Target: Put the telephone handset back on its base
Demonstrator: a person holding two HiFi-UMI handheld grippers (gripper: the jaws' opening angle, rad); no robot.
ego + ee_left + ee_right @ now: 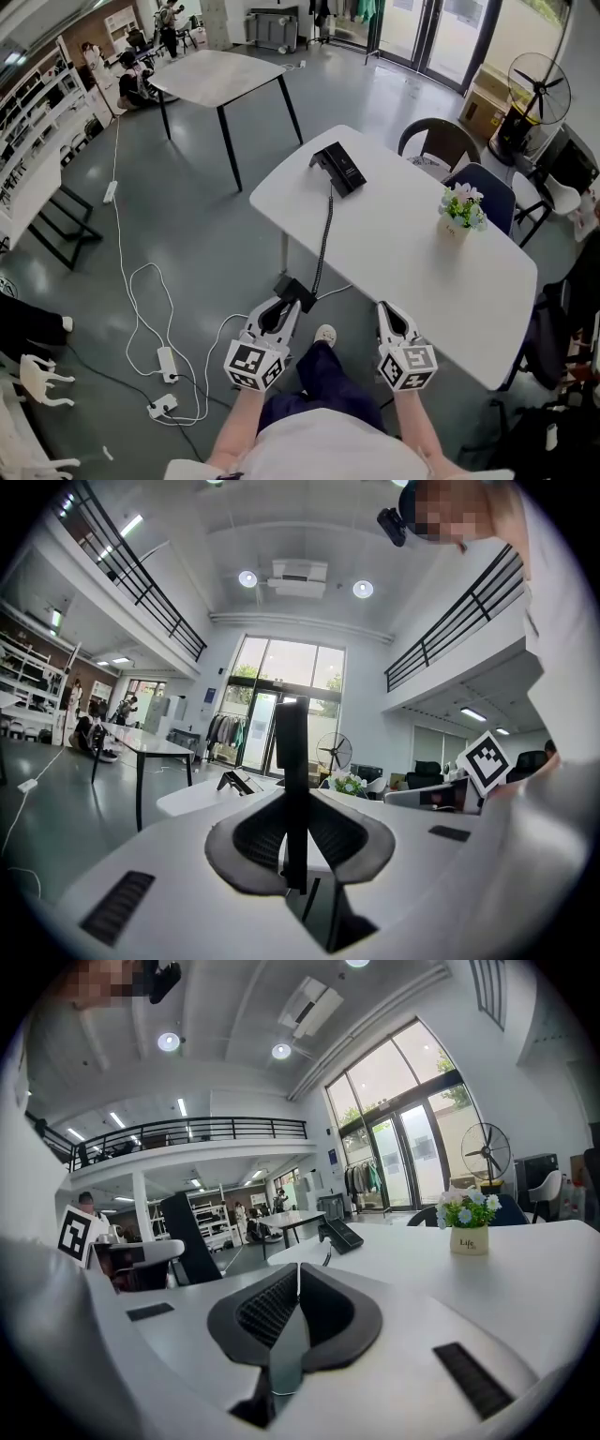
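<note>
White table (394, 244) holds phone base (339, 169), flower pot (461, 211); grey floor (187, 234).

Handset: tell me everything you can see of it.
The handset is a slim black bar, plastic by the look, pinched between the left claw's pads and rising above them. It is in the air, off the table's near edge. Its black coiled cord runs across the table to the base.

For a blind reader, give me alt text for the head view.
From above: the left tongs grip a black handset beside the white table, its coiled cord running to the base at the far corner. The right tongs are shut and empty; a flower pot stands at right.
</note>
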